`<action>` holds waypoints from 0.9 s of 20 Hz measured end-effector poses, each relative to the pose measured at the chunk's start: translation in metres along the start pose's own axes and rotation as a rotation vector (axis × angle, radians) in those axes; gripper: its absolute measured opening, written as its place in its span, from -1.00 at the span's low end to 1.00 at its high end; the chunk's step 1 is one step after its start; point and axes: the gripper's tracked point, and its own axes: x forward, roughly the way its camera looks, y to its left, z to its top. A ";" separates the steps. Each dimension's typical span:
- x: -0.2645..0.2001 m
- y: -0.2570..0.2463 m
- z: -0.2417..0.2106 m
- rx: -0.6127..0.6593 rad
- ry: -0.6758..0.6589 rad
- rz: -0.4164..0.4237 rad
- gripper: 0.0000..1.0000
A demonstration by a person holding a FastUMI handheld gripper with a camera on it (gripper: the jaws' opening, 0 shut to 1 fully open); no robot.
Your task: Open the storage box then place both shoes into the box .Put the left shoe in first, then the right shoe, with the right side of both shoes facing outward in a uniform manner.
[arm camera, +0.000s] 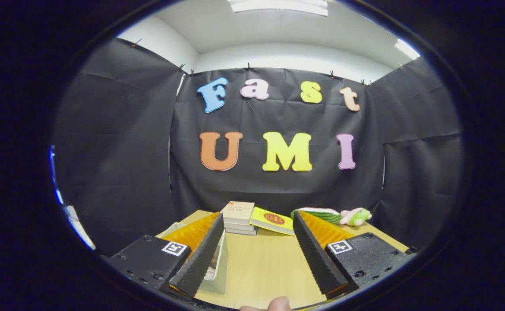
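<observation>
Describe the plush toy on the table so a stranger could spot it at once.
Start at the wooden table in front of the black cloth wall. Look beyond the open tongs, which hold nothing, to the far edge, right of the stack of books and the flat yellow booklet. The plush toy lies there, the only soft thing, pink and green beside a green striped piece.

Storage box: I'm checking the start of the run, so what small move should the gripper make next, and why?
Probably tilt down and shift toward the pale storage box behind the near finger. The gripper is open over bare table, gripping nothing, aimed at the books and plush toy beyond.
</observation>
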 end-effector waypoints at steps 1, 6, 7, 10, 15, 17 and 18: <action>-0.007 0.004 -0.001 -0.020 -0.017 -0.003 1.00; -0.039 0.039 -0.005 -0.009 -0.037 0.036 1.00; -0.042 0.045 -0.006 -0.013 -0.037 0.044 1.00; -0.046 0.056 0.001 -0.022 -0.044 0.060 1.00; -0.043 0.039 -0.009 0.047 -0.024 0.026 1.00; -0.042 0.033 -0.014 0.034 -0.009 0.014 1.00; -0.042 0.031 -0.013 0.026 -0.010 0.013 1.00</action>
